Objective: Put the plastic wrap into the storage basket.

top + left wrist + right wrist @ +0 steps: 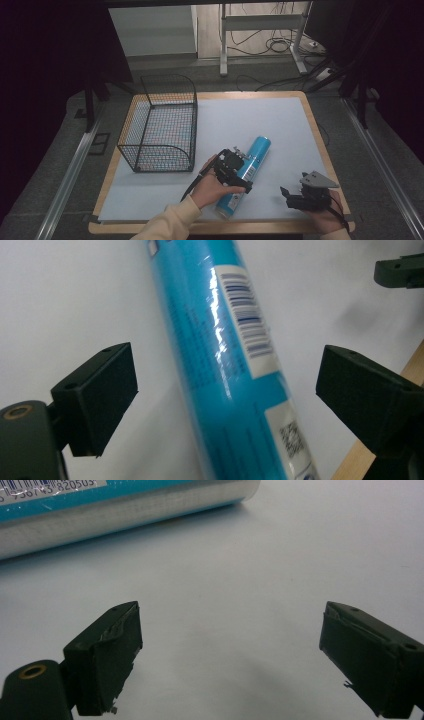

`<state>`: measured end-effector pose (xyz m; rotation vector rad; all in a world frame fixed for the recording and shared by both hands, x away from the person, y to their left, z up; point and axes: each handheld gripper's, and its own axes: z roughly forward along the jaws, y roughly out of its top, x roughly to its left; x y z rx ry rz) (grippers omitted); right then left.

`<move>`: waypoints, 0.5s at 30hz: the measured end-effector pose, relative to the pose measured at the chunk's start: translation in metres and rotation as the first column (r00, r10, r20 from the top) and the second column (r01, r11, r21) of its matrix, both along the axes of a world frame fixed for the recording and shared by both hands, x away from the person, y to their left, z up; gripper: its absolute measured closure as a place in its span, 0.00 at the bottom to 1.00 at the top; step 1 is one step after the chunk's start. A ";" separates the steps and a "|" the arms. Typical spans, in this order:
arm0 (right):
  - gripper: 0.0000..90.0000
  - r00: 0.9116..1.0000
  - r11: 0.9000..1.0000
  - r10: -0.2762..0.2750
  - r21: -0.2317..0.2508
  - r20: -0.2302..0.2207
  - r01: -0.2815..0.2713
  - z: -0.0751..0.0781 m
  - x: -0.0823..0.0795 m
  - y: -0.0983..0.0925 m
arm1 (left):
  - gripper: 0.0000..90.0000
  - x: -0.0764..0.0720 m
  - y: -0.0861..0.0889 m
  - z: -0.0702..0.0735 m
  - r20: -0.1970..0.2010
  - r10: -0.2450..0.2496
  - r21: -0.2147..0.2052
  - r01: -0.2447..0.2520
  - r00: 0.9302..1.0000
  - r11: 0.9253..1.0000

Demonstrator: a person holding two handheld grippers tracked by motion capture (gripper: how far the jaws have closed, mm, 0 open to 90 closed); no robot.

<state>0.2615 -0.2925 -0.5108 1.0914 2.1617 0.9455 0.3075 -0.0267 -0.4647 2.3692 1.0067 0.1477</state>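
Note:
A long blue tube (248,172) with white labels lies on the white mat, running from near the front edge up toward the middle. My left gripper (234,171) hovers over its lower half, open, one jaw on each side of the blue tube (230,365) and neither touching it. My right gripper (295,196) rests near the front right of the mat, open and holding nothing. In the right gripper view the tube's silver end (125,505) lies across the top, beyond my open right gripper (230,655).
A black wire basket (161,125) stands on the left part of the white mat (280,125). The wooden table edge (320,150) runs along the right. The other gripper's jaw tip (400,270) shows at the left gripper view's top right.

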 end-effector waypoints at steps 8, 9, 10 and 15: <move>0.12 1.000 1.000 -0.003 0.000 -0.001 0.003 0.000 0.000 0.000 | 0.13 0.010 -0.018 -0.005 0.001 0.007 0.016 -0.007 1.000 1.000; 0.12 1.000 1.000 -0.003 -0.002 -0.002 0.003 0.000 0.000 0.000 | 0.13 0.012 -0.019 -0.006 -0.004 0.014 0.017 -0.014 1.000 1.000; 0.12 1.000 1.000 -0.003 -0.002 -0.002 0.003 0.000 0.000 0.000 | 0.13 0.014 -0.020 -0.007 -0.009 0.017 0.020 -0.017 1.000 1.000; 0.12 1.000 1.000 -0.003 -0.005 -0.005 0.003 0.000 0.001 0.000 | 0.15 0.019 -0.023 -0.014 -0.028 0.044 0.042 -0.043 0.999 0.998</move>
